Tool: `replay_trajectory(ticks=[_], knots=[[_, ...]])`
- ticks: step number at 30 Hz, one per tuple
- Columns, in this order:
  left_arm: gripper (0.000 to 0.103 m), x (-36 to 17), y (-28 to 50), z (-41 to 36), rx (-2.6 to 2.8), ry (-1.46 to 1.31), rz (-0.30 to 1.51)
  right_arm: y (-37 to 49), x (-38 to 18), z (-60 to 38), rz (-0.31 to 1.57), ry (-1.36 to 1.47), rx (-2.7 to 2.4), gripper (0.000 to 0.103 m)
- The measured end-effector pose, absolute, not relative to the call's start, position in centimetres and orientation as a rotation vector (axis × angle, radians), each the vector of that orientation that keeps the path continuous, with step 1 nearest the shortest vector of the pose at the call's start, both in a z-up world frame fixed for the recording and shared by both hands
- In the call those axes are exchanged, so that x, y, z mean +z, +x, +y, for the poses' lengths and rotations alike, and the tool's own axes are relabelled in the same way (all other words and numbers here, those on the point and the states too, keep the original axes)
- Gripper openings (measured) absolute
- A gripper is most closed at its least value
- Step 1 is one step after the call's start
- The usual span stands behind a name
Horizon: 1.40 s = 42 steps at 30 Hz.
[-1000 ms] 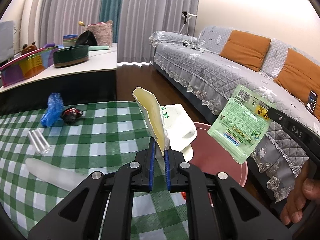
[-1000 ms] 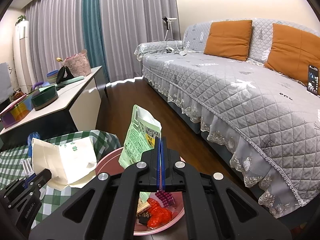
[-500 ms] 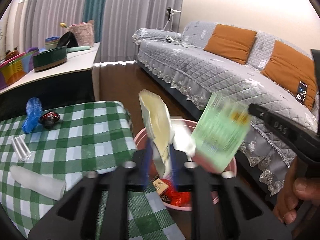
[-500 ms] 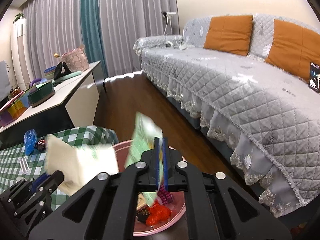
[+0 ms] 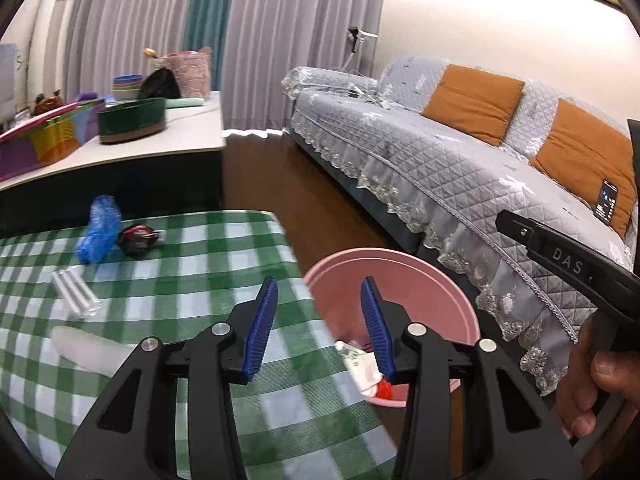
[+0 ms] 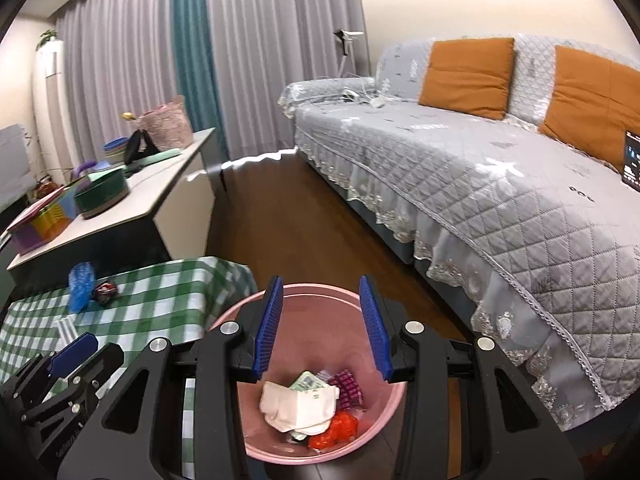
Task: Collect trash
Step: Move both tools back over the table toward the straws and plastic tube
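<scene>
The left gripper (image 5: 319, 312) has its blue fingers (image 5: 262, 320) spread wide with nothing between them, over the edge where the checked tabletop (image 5: 168, 280) meets the pink bin (image 5: 420, 280). The right gripper (image 6: 322, 320) is also wide apart and empty, directly above the bin (image 6: 256, 444), which stands on the floor between the tabletop and the sofa (image 6: 480, 168).

In the bin lie a white paper bag (image 6: 298, 404), a green packet (image 6: 308, 382) partly under it, a purple blister pack (image 6: 348, 386) and a red wrapper (image 6: 338, 428).

Trash on the tabletop: a blue bag (image 5: 99, 230) touching a dark red wrapper (image 5: 138, 236) near the far edge, a clear tube pack (image 5: 74, 292) nearer, and a frosted white piece (image 5: 90, 346) just left of the left gripper, all well apart from the bin. From the right wrist, the blue bag (image 6: 80, 286) and the wrapper (image 6: 105, 291) show at the tabletop's far side.

A hand (image 5: 600, 380) grips the right gripper's handle at the right edge of the left view.
</scene>
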<state>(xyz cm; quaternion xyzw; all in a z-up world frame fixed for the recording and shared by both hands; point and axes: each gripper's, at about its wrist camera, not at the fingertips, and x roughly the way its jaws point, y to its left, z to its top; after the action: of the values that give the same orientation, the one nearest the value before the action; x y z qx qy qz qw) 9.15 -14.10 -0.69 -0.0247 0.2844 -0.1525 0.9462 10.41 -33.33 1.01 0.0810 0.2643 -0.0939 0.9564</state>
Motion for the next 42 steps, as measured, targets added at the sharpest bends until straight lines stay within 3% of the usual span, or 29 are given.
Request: replay_trajectory(ticks=[17, 29, 32, 37, 42], knots=[[0.036, 0.8, 7.7, -0.2, -0.043, -0.129, 0.548, 11.4, 0.9, -20.8, 0.553, 0.118, 0.119, 0.034], [0.036, 0.4, 7.4, 8.2, 0.121, -0.188, 0.546, 13.8, -3.1, -11.6, 0.674, 0.040, 0.347, 0.034], [0.036, 0.4, 7.7, 9.5, 0.144, -0.207, 0.542, 14.6, -4.4, -9.5, 0.721, 0.009, 0.405, 0.036], [0.036, 0.6, 7.8, 11.1, 0.172, -0.222, 0.533, 15.4, -6.6, -6.6, 0.792, -0.052, 0.489, 0.052], [0.036, 0.2, 8.1, 12.4, 0.192, -0.246, 0.539, 15.8, -8.3, -4.5, 0.851, -0.129, 0.521, 0.058]])
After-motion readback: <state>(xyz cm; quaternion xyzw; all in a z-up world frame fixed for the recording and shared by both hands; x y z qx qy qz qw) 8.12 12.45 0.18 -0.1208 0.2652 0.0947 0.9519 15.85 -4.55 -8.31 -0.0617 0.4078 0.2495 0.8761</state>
